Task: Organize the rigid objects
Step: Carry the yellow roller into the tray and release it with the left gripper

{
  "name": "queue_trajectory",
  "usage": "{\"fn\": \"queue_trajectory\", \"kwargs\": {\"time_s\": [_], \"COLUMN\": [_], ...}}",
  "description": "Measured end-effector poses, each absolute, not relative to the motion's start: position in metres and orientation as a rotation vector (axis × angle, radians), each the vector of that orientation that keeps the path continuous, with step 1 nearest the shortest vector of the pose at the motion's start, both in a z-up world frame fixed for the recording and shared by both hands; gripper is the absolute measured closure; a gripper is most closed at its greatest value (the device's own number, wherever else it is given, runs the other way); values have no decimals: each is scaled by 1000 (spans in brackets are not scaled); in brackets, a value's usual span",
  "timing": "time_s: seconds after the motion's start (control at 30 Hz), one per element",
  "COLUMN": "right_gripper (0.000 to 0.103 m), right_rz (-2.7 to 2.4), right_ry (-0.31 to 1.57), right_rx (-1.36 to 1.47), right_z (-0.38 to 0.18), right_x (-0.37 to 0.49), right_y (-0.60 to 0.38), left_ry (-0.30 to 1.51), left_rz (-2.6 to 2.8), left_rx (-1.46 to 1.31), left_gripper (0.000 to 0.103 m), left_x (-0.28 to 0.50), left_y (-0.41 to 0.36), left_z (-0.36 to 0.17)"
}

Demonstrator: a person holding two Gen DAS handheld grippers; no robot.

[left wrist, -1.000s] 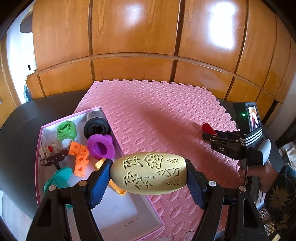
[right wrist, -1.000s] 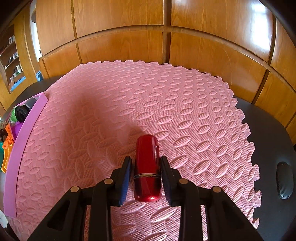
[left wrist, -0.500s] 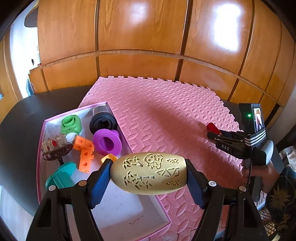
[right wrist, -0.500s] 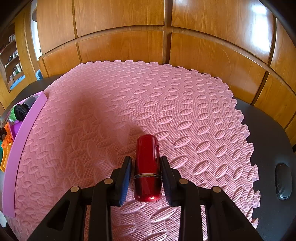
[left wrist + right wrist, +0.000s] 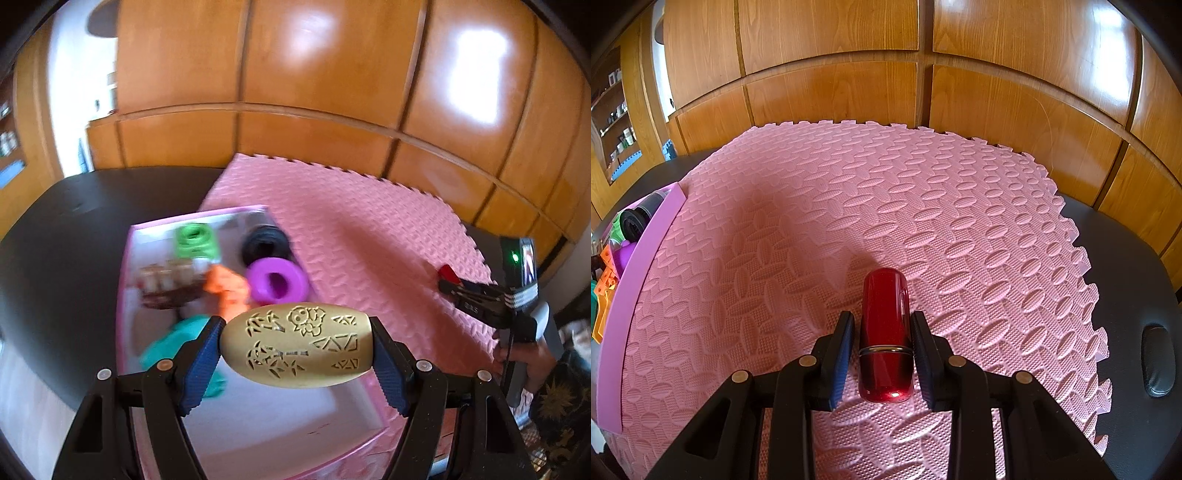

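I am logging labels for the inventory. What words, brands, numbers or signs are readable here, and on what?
White lettering on the right tool: too blurred to read.
Yellow carved egg: cut-out flower and leaf patterns only, no words.
Red tube: no text visible.

— What kind of place is this?

— A home, by the look of it. Glossy wood panelling (image 5: 923, 110) runs across the back from ten to two o'clock, like built-in wardrobe doors.

— Anything else domestic?

— At nine o'clock in the right wrist view an open shelf (image 5: 618, 122) holds small jars and cups. The dark counter (image 5: 1126, 258) is covered with a pink foam puzzle mat (image 5: 849, 221), the sort used in a playroom.

— And toys?

— A pink-rimmed box (image 5: 192, 221) at nine o'clock holds bright plastic pieces, among them a purple ring (image 5: 277, 282) and a green one (image 5: 194, 240).
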State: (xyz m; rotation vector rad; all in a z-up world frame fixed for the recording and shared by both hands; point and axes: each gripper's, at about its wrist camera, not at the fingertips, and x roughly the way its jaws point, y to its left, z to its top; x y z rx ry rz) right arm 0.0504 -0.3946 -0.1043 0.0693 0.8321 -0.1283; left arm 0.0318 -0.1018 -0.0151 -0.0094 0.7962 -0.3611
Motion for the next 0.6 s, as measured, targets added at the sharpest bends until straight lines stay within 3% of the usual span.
{"fn": "queue_trajectory", "kwargs": {"time_s": [0.33, 0.6], "right_gripper": [72, 73], "right_rz": [-131, -134], "right_ry": [832, 832], "right_rx": [60, 52], "right_z": [-104, -104], "right_x": [51, 52], "right_y": [-394, -394], "left_ry": [851, 892], "left_rz": [-263, -324], "left_rx": [-56, -68], "left_gripper": [27, 27], "left_x": [17, 9], "left_y": [-32, -45], "left_z": [-36, -51]}}
